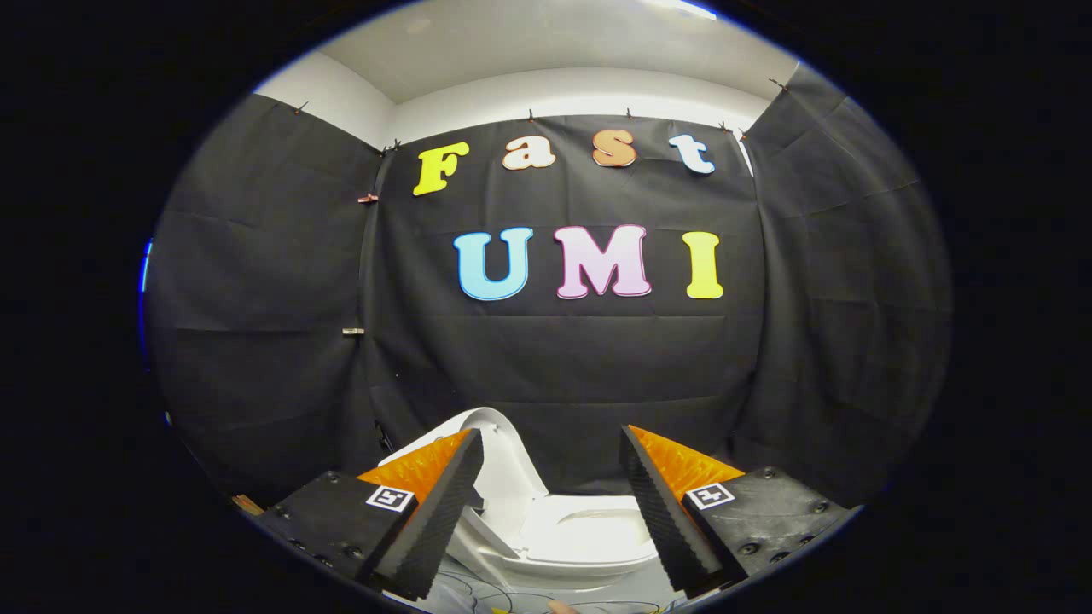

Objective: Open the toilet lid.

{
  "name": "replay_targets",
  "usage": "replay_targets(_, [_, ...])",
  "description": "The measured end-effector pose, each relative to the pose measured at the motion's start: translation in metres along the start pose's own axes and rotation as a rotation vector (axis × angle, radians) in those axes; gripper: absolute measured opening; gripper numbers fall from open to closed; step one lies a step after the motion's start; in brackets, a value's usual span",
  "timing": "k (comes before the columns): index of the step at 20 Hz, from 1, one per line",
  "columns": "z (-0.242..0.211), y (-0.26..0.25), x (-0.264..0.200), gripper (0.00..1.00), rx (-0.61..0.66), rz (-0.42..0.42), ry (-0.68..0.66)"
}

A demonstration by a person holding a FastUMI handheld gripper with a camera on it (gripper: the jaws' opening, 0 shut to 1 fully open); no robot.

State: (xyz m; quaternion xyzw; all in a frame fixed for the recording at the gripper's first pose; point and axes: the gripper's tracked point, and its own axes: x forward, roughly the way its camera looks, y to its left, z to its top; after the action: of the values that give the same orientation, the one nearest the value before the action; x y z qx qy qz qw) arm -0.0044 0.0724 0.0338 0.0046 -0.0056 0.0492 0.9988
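Toilet (589,533): ahead of and below fingers, before booth wall (563,358).
Lid (503,469): raised, upright beside left finger.
Gripper (546,503): spread, empty.

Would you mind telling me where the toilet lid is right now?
In the gripper view, the toilet lid stands raised beside the white toilet seat, low between and beyond the open tool, nearer its left finger, in front of the black cloth wall.
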Motion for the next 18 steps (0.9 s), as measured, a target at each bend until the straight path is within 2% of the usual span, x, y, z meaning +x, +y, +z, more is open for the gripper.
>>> replay_targets(6, [0.026,-0.014,-0.027,1.00,0.028,-0.026,-0.070])
replay_targets(12, [0.019,-0.034,-0.030,0.99,0.000,-0.092,-0.043])
replay_targets(18, [0.005,-0.036,-0.022,0.99,-0.051,-0.102,0.010])
